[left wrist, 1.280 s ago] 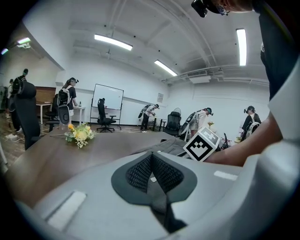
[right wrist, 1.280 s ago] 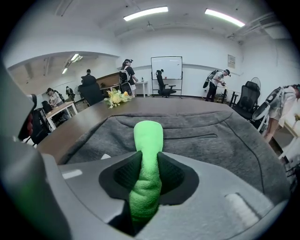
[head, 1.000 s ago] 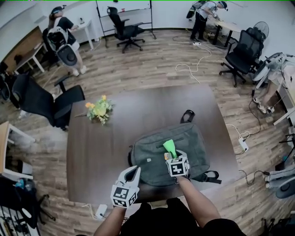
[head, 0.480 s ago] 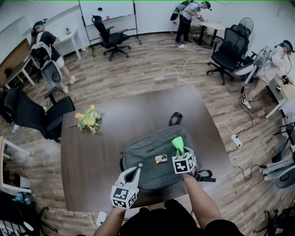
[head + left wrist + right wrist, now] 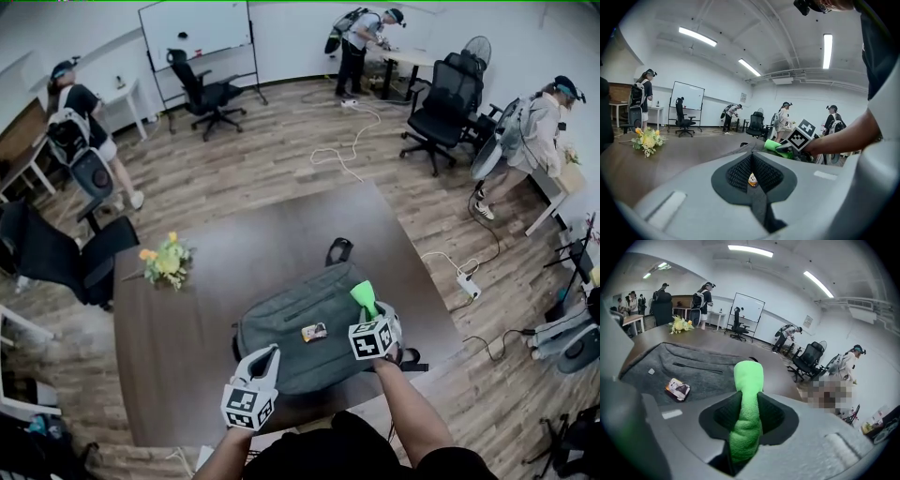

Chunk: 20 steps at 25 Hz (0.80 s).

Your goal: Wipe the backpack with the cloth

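From the head view, the grey backpack (image 5: 281, 323) lies flat on the dark desk (image 5: 197, 309) just before the person, its long axis running across from left to right. The right gripper (image 5: 372, 312) is over the bag's right end with the green cloth (image 5: 364, 294) sticking out ahead. The left gripper (image 5: 265, 356) hangs near the bag's near edge – apart from it, as far as I can tell.

In the left gripper view, its fingers are drawn together with nothing between them.

In the right gripper view, the fingers pinch the cloth, which runs lengthwise along them. The bag's panel spreads ahead and to the left, below the tip, with a small picture tag (image 5: 678, 388) on it. Whether the cloth touches the fabric is unclear. The right hand is the nearer one, so the next stroke would likely sweep leftward.
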Motion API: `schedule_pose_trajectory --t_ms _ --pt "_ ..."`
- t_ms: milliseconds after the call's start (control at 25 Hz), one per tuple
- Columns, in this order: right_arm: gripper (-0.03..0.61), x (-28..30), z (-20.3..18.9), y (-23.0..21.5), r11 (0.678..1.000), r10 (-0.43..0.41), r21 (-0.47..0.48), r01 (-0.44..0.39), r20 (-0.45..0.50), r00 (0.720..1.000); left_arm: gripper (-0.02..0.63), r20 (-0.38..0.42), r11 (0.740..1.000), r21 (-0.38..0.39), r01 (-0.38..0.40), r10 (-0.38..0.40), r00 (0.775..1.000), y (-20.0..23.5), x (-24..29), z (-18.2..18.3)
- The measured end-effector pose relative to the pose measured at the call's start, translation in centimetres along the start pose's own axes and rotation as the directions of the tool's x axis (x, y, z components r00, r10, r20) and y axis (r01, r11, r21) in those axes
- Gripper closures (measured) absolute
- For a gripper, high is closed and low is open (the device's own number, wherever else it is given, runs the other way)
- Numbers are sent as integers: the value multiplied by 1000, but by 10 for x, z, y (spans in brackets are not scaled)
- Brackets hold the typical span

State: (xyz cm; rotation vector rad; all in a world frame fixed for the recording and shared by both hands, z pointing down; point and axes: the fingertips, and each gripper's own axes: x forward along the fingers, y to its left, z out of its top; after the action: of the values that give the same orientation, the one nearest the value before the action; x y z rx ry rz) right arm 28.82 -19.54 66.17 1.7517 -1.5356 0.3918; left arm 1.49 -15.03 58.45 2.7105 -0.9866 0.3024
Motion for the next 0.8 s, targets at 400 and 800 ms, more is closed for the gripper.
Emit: schedule_pose_trajectory --t_ms 400,800 --pt "477 -25 12 2 999 7 44 -12 117 993 594 -6 1000 7 15 -15 1000 -2 1 -5" --pt "477 -46 27 67 980 176 53 -191 212 961 594 -6 1000 -10 -12 12 1000 8 -11 -10"
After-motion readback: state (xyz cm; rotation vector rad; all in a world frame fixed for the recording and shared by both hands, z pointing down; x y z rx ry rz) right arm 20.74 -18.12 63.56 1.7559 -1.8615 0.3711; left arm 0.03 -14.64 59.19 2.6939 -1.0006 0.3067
